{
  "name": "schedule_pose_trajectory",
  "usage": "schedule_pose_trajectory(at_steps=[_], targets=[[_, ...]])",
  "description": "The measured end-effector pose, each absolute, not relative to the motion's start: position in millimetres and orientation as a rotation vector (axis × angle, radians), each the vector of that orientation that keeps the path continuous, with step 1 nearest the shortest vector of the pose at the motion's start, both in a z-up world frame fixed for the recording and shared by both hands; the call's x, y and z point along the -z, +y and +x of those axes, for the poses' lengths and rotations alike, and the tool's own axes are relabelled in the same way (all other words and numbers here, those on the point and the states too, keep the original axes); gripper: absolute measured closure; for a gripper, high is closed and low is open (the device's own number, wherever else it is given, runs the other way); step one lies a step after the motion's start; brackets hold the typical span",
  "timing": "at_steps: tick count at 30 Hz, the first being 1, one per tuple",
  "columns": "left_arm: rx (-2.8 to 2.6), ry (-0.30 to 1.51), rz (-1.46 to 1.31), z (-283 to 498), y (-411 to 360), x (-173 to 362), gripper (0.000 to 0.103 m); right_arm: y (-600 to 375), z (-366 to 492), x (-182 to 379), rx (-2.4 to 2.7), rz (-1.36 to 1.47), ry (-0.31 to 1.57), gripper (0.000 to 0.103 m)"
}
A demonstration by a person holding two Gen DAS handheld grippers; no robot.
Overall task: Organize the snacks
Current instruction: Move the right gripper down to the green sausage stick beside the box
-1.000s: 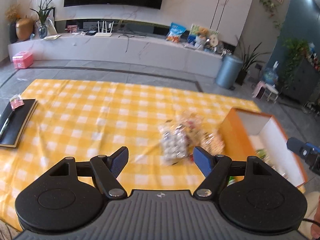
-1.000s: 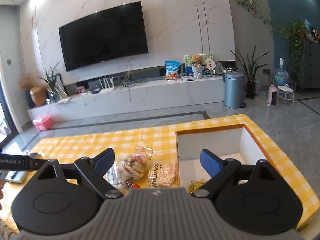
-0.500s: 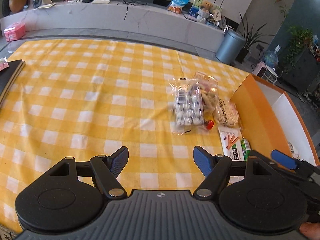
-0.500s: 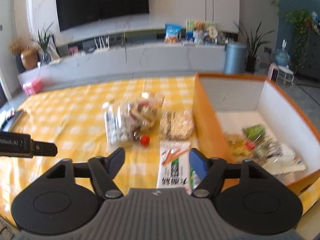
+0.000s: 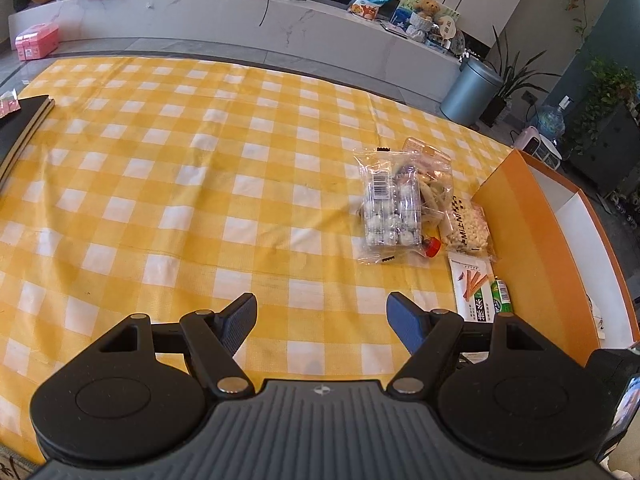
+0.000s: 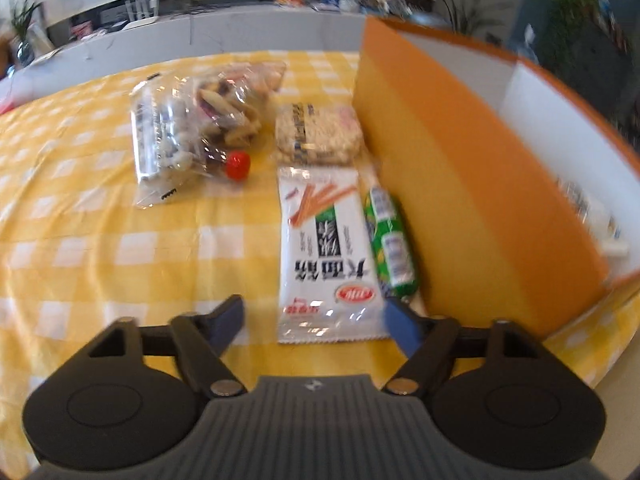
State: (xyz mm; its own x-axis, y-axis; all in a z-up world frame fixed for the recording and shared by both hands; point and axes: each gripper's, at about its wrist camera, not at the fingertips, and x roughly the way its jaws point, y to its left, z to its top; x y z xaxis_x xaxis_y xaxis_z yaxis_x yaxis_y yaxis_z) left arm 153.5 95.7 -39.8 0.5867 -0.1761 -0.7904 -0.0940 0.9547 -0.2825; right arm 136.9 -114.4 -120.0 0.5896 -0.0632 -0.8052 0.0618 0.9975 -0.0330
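Snacks lie on a yellow checked cloth beside an orange box (image 6: 460, 168) with white inside walls. A white packet with orange sticks printed on it (image 6: 328, 248) lies just ahead of my right gripper (image 6: 314, 318), which is open and empty, low over the cloth. A green packet (image 6: 390, 240) lies between the white packet and the box. Further off are a clear bag of mixed sweets (image 6: 188, 128), a bag of small pale pieces (image 6: 316, 132) and a red cap (image 6: 237, 165). My left gripper (image 5: 322, 318) is open and empty, above the cloth, left of the clear bag (image 5: 394, 208).
A black notebook (image 5: 20, 128) lies at the cloth's far left edge. Some packets show inside the box (image 6: 600, 220). The box (image 5: 536, 248) stands at the cloth's right edge. Beyond the table are a long white cabinet (image 5: 240, 20) and a grey bin (image 5: 470, 92).
My right gripper has dropped lower and come close to the white packet, beside the box wall. My left gripper view has tilted down and shifted a little; both stay open.
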Motion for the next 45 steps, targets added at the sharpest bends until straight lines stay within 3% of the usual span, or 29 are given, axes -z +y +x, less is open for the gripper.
schedule_pose_trajectory(at_steps=[12, 19, 26, 33, 38, 41, 43, 45], targets=[[0.056, 0.947, -0.319, 152.8, 95.5, 39.0, 0.016, -113.6, 135.3, 126.8, 0.085, 0.041, 0.915, 0.019], [0.06, 0.95, -0.312, 151.9, 94.0, 39.3, 0.016, -96.3, 129.5, 121.8, -0.063, -0.028, 0.927, 0.037], [0.055, 0.954, -0.318, 152.1, 95.3, 39.2, 0.016, -78.6, 123.2, 118.9, -0.176, -0.06, 0.938, 0.044], [0.053, 0.952, -0.322, 152.3, 97.5, 39.2, 0.016, -96.7, 122.0, 120.3, -0.056, 0.024, 0.886, 0.061], [0.049, 0.949, -0.326, 152.4, 100.7, 38.6, 0.016, -95.1, 119.4, 122.6, -0.034, 0.009, 0.854, 0.061], [0.045, 0.95, -0.329, 152.7, 101.6, 38.9, 0.016, -93.4, 116.9, 119.0, -0.049, -0.021, 0.813, 0.056], [0.045, 0.952, -0.327, 152.7, 101.3, 39.4, 0.016, -96.3, 116.3, 113.6, -0.029, -0.028, 0.776, 0.046], [0.047, 0.954, -0.325, 153.0, 100.8, 39.8, 0.016, -103.7, 118.3, 108.9, -0.004, -0.018, 0.76, 0.044]])
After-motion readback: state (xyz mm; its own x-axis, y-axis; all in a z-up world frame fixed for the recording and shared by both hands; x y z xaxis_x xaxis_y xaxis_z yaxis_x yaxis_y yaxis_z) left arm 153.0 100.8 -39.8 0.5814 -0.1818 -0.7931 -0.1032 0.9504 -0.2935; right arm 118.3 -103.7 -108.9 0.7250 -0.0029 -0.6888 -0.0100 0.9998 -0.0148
